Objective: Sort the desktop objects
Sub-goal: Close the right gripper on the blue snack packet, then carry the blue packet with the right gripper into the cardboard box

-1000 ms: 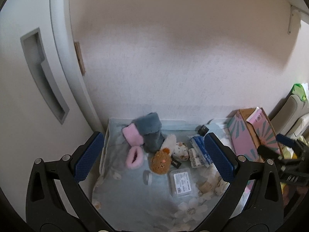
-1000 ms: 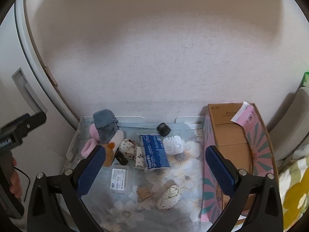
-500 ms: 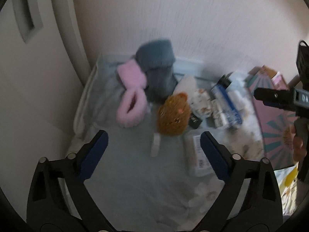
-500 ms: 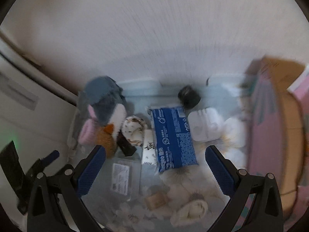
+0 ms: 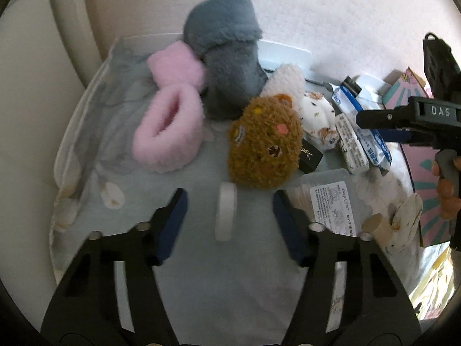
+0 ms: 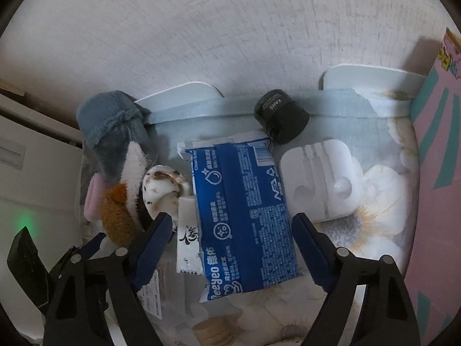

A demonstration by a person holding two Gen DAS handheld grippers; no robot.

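Cluttered table under a pale blue cloth printed with white flowers; a textured white wall stands behind it.

Left gripper: angled steeply down, jaws closing around a small white disc that stands on edge on the cloth; the disc sits in the gap, pads on either side but not yet touching it; nothing held. Just beyond the disc, a brown plush bear head; far left of that, two pink fuzzy cuffs and a grey fleece piece against the wall. To the right of the disc, a clear plastic box with a printed label; a small black carton peeks from behind the bear. The other gripper and a hand enter at the right edge.

Right gripper: also pointed steeply down, jaws closing over a blue wipes packet lying flat; the packet's near half lies between the pads, which straddle it (contact not evident, so no grip to record). Left of the packet, a narrow white sachet and a spotted white cloth bundle; right of it, a white moulded plastic piece. At the packet's far right corner, a black jar lies tipped on its side near the wall. A pink and teal cardboard box stands along the right edge; round wooden pieces show at the near edge.
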